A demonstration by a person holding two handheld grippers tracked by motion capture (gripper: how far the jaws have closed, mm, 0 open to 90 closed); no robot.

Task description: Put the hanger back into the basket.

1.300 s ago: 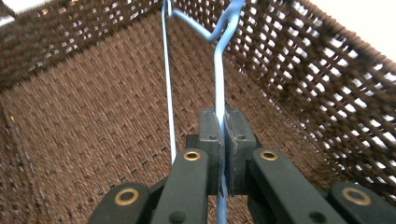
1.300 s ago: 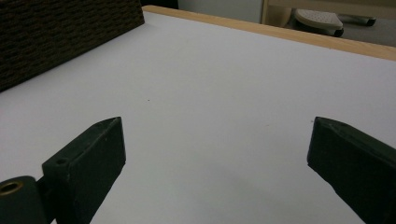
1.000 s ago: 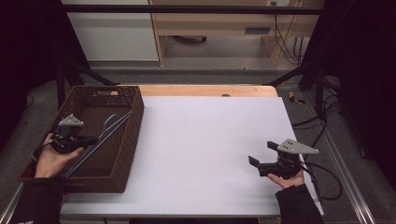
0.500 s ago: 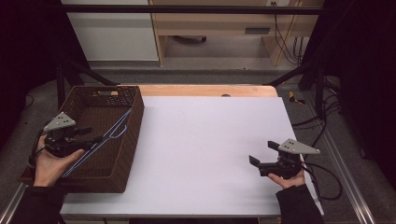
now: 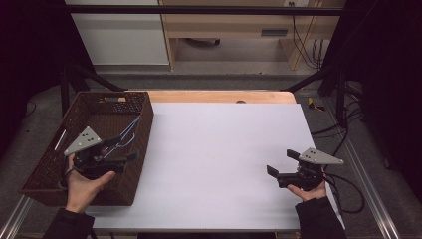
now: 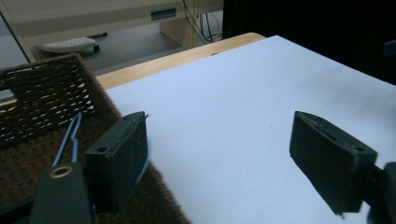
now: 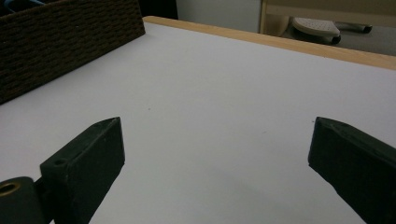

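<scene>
I see left gripper [image 5: 119,152] over wicker basket [image 5: 47,172], jaws wide, holding nothing, blue hanger [image 5: 130,130] beside. Right gripper [image 5: 281,166] well apart from basket, wide open, empty. No readable writing.

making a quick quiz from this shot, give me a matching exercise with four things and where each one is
Things:
1. left hand-held gripper
2. right hand-held gripper
3. blue hanger
4. wicker basket

Places:
A. lying inside the basket
B. on the table's left side, next to the white sheet
C. over the white sheet, near its right edge
D. over the basket's right rim, jaws apart

Pairs: 1-D, 2-C, 3-A, 4-B
</scene>
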